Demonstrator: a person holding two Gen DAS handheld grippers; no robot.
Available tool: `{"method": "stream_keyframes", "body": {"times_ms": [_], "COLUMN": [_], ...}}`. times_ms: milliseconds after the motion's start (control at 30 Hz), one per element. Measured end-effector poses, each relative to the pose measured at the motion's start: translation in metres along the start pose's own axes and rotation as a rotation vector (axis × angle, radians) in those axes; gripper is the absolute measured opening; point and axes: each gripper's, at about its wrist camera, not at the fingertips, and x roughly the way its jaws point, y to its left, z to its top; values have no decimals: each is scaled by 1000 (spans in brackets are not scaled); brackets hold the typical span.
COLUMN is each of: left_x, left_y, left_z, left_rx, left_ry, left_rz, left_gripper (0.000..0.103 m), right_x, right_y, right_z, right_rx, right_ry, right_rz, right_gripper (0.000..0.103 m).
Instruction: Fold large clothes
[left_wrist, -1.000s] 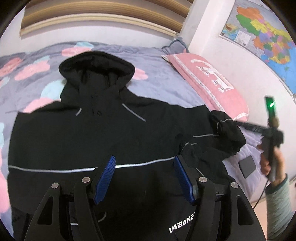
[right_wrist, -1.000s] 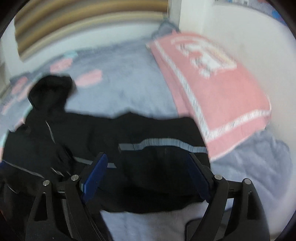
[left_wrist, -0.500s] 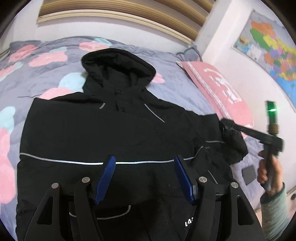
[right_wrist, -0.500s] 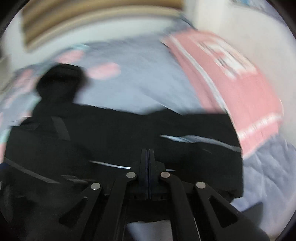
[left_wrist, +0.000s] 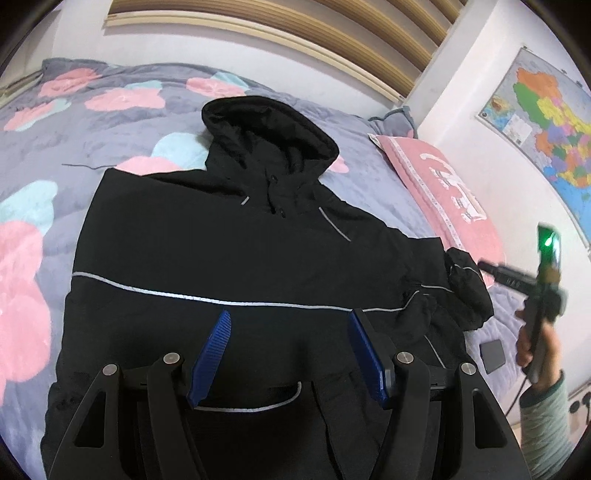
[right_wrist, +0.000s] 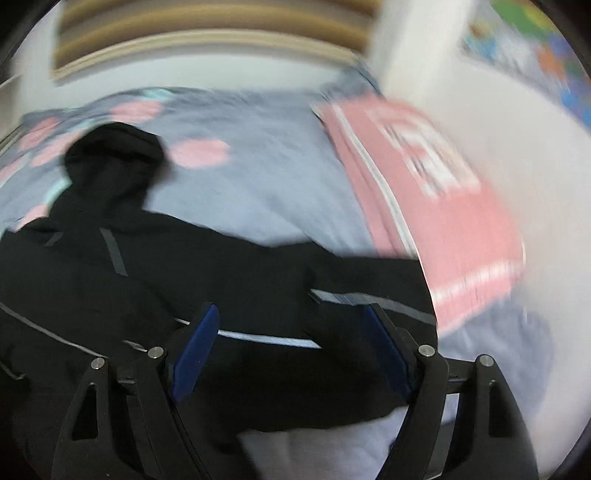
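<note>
On the bed (left_wrist: 110, 122), a black jacket (left_wrist: 221, 258) is lying flat, hood pointing away. Both hand-held grippers are gaping wide, empty: the left hand-held gripper (left_wrist: 290, 354) is hovering over the hem, while the right hand-held gripper (right_wrist: 290, 354) is sitting nearer the bunched right sleeve (right_wrist: 354, 295), directly ahead.
</note>
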Motion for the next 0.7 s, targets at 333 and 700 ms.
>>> {"method": "stream_keyframes", "body": {"times_ms": [333, 700], "left_x": [27, 51], "left_y": [-23, -21], "left_z": [-1, -8], "left_rx": [48, 47], "left_ry": [56, 115], "left_rz": [22, 49], "left_gripper": [67, 67], "right_x": [99, 150], "right_y": [-47, -113], "right_z": [-33, -35], "right_rx": [64, 308], "right_ry": [153, 189], "right_rz": [-83, 77], "right_gripper": [82, 80]}}
